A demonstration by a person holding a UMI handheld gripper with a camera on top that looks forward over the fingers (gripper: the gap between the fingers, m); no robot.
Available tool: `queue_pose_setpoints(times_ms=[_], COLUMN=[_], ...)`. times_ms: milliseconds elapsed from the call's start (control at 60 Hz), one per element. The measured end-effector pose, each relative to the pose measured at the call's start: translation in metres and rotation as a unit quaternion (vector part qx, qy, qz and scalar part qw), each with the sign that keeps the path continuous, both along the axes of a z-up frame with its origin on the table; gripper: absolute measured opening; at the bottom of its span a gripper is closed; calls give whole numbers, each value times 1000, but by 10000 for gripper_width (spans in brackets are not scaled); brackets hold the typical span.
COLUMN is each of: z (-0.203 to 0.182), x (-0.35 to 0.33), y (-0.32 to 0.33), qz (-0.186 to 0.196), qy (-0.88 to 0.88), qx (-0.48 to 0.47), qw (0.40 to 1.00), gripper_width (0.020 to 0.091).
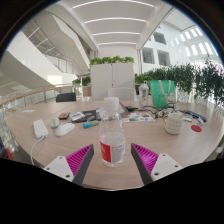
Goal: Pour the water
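Note:
A clear plastic water bottle (111, 140) with a red and white label and a white cap stands upright on the wooden table (150, 136). It sits between my two fingers, with a gap at each side. My gripper (112, 160) is open, its pink pads (73, 160) flanking the bottle's lower half. A white cup (174, 123) stands further off to the right on the table.
Beyond the bottle lie scattered items: a white mouse-like object (64, 129), a white device (41, 128) with a cable, papers and small boxes (85, 117). A green bag (162, 93) stands at the far right, a white cabinet (111, 76) and plants behind.

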State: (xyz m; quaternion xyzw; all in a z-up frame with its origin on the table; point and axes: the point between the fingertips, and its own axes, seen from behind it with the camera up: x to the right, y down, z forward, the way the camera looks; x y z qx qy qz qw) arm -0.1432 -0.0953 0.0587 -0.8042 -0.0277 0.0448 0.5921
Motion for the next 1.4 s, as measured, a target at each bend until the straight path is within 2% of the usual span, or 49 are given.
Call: queue_pose_setpoints(times_ms=[133, 167, 183, 217, 233, 283, 333, 350, 433, 533, 633, 733, 817, 917, 983, 1000, 1017, 1033, 1100, 1117, 1133, 1150, 1217, 1283, 1400], z=[2, 2, 1, -2, -3, -4, -3, -2, -5, -6, -3, 50, 87, 98, 95, 97, 96, 97, 106, 106, 113, 119, 134, 143, 150], x=[-6, -10, -12, -16, -15, -15, -16, -17, -17, -18, -22, -3, 33, 85, 109, 107, 112, 118, 137, 148, 148, 144, 165, 181, 194], y=[52, 62, 65, 70, 72, 76, 77, 76, 81, 83, 88, 111, 141, 172, 186, 190, 192, 195, 202, 202, 206, 212, 208, 209, 204], qz=[-3, 3, 8, 16, 15, 11, 15, 20, 22, 34, 54, 50, 13, -33, -52, -67, -70, -73, -70, -54, -61, -68, -45, -44, -51], qy=[5, 4, 4, 0, -5, -5, -17, -21, -10, -4, 11, 103, 230, 431, 571, 595, 628, 660, 766, 795, 813, 822, 874, 900, 914], qx=[16, 18, 16, 9, 5, 7, 14, 16, 10, 4, -25, -9, -14, -54, -87, -93, -100, -104, -107, -112, -114, -108, -103, -96, -90], qw=[1000, 1000, 1000, 1000, 1000, 1000, 1000, 999, 1000, 999, 998, 993, 973, 900, 815, 796, 768, 740, 630, 594, 567, 555, 473, 423, 393], gripper_width=[826, 806, 764, 632, 503, 495, 436, 445, 342, 322, 337, 337, 337, 336, 335, 335, 298, 334, 334, 332, 333, 333, 335, 336, 335])
